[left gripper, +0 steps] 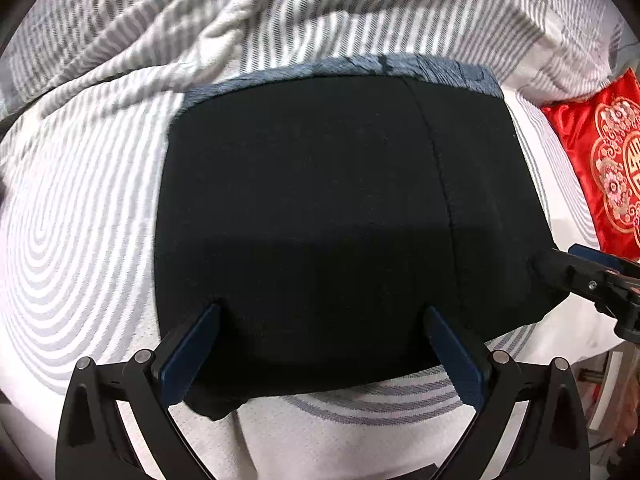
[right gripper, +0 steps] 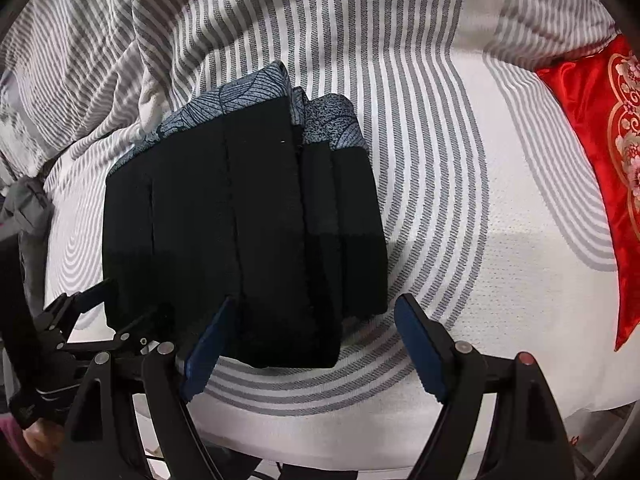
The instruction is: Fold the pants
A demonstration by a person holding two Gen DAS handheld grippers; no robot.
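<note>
The pants (left gripper: 320, 200) lie folded into a compact black rectangle on the striped mattress, with a blue leaf-patterned band (left gripper: 340, 72) along the far edge. My left gripper (left gripper: 322, 312) stands open, both fingertips resting on the near part of the black cloth with nothing pinched. In the right wrist view the pants (right gripper: 240, 220) show as stacked layers. My right gripper (right gripper: 316, 300) is open too, straddling the near right corner: one finger over the cloth, the other over bare mattress. Each gripper shows in the other's view, the right gripper (left gripper: 558, 258) and the left gripper (right gripper: 132, 300).
A crumpled grey-striped duvet (left gripper: 200, 20) is heaped behind the pants. A red embroidered cushion (right gripper: 592, 120) lies at the right. The striped mattress (right gripper: 480, 240) stretches between pants and cushion, and its front edge runs just below the grippers. Grey cloth (right gripper: 28, 208) hangs at the left.
</note>
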